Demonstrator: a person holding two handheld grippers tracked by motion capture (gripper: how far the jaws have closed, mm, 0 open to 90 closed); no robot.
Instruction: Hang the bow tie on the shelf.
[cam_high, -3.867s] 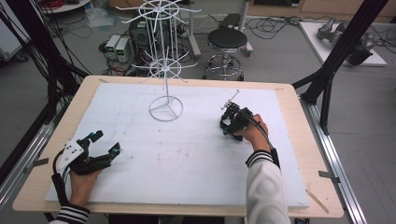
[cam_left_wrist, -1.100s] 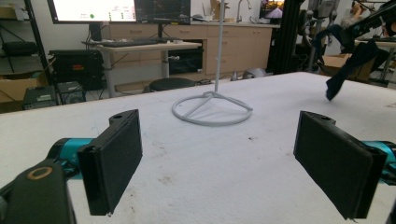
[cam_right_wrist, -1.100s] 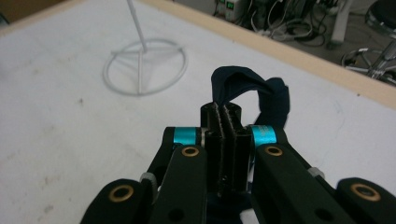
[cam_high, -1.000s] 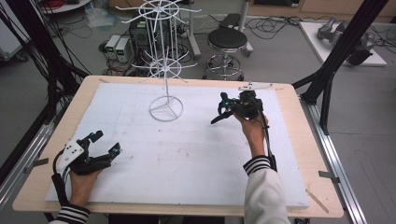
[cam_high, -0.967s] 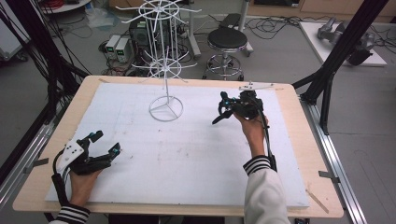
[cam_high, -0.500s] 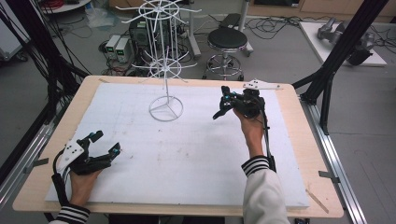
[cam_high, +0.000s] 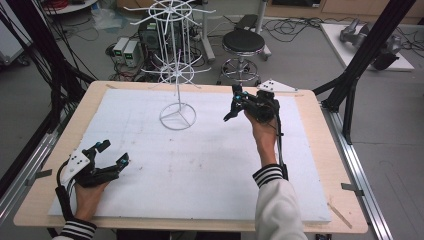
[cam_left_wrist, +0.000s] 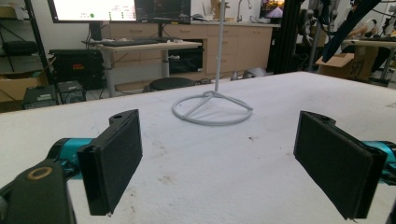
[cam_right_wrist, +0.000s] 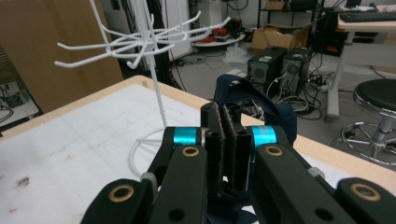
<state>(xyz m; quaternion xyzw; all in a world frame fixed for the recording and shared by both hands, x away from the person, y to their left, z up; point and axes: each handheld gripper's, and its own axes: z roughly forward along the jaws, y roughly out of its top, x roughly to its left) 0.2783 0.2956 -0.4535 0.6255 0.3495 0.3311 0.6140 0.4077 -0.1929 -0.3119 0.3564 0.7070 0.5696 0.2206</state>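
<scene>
Resting at the near left corner of the white foam board (cam_high: 210, 165), the left gripper (cam_high: 111, 152) lies in the person's left hand (cam_high: 90, 192) with its jaws spread wide; the left gripper view shows two black pads (cam_left_wrist: 114, 158) well apart and nothing between them. One white wire rack (cam_high: 176, 75) stands on the far middle of the board, on a single ring base (cam_high: 177, 116) with three spokes; its ring base also appears ahead of the open jaws in the left gripper view (cam_left_wrist: 212, 108).

The right gripper (cam_high: 234, 107) is held up in the right hand (cam_high: 262, 127) at the far right of the board, just right of the rack. Its jaws are pressed together on one dark navy cloth item (cam_right_wrist: 254, 100), which bunches above and behind the pads in the right gripper view. What kind of item it is cannot be told. The rack's upper hooks (cam_right_wrist: 140, 39) reach across the top left of that view, near but apart from the cloth.

Count: two grippers, one rack, one cloth item. One black stool (cam_high: 242, 42) stands on the floor beyond the table.
</scene>
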